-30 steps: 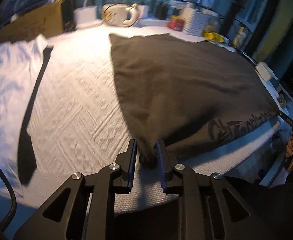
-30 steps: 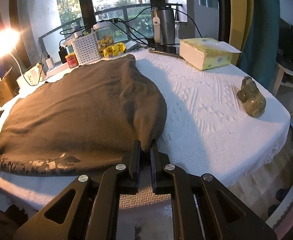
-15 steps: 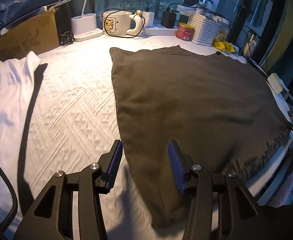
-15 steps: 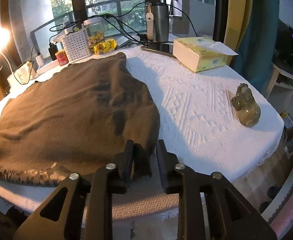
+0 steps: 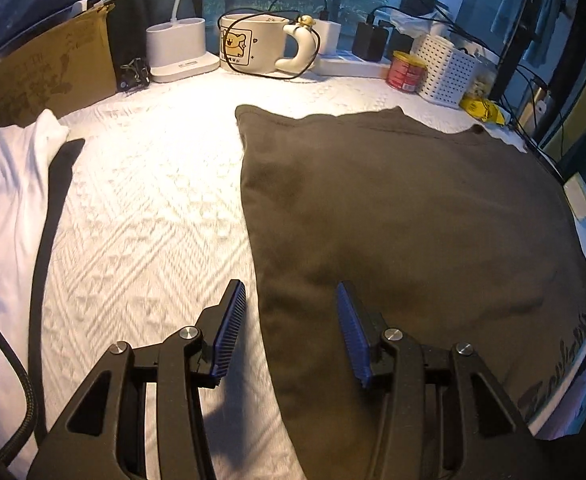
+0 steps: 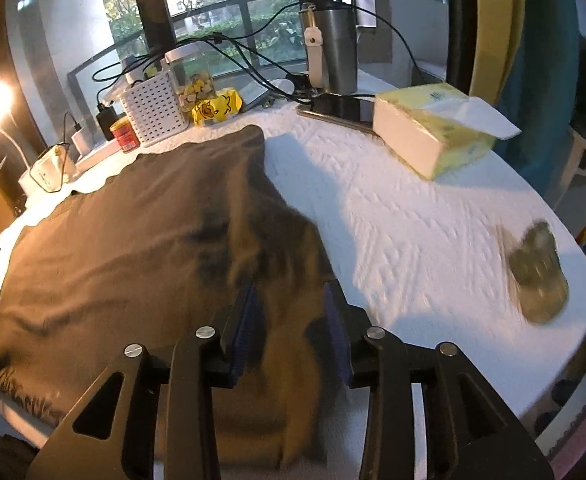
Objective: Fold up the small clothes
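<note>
Garment: dark brown T-shirt (image 5: 413, 216) lies flat on the white textured table (image 5: 145, 208), filling centre and right of the left wrist frame.
Left claw (image 5: 291, 330): jaws wide apart, holding nothing, straddling the shirt's left edge.
Right claw (image 6: 293, 328): jaws apart, holding nothing, above the shirt's near corner.
White garment (image 5: 5, 208): left edge of frame.
Tissue box (image 6: 433, 132): upper right.

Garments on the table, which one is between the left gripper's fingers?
The dark brown T-shirt; the open left gripper straddles its near-left edge. The white garment lies apart at far left.
</note>
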The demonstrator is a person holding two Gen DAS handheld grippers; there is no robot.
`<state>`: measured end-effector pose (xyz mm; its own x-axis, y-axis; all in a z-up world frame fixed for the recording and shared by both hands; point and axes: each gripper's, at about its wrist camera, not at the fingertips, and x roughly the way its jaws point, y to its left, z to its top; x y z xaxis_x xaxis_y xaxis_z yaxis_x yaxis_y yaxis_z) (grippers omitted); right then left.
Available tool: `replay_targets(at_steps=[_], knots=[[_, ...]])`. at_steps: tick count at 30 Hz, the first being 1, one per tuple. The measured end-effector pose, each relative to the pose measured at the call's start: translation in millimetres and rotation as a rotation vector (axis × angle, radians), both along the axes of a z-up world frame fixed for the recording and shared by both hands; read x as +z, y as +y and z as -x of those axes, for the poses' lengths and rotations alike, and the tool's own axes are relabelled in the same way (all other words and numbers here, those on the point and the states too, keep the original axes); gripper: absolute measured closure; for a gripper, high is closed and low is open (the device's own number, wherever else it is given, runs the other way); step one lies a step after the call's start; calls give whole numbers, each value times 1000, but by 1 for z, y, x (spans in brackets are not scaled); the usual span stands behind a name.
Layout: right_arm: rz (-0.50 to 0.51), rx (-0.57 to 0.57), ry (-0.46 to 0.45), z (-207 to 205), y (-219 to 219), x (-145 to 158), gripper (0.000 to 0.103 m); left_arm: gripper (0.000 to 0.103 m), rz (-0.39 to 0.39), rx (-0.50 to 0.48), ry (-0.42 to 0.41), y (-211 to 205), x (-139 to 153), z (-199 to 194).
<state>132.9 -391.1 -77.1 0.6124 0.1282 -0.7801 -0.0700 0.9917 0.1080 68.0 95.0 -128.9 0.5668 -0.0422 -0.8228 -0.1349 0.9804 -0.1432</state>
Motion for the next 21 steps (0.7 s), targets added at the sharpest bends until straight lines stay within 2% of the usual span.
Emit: replay_targets(at_steps=[12,14,21], knots=[[-19,-20,23,-87,1,-5,66,57,-20,-1,-11,9,-2,-31],[-10,-17,33,-100,2,-5,66,60,-26,-1,-15,10,-3,-36],[-5,54,93,-132,21,-17,66,61,-48,-18,-7,9,-3,-45]])
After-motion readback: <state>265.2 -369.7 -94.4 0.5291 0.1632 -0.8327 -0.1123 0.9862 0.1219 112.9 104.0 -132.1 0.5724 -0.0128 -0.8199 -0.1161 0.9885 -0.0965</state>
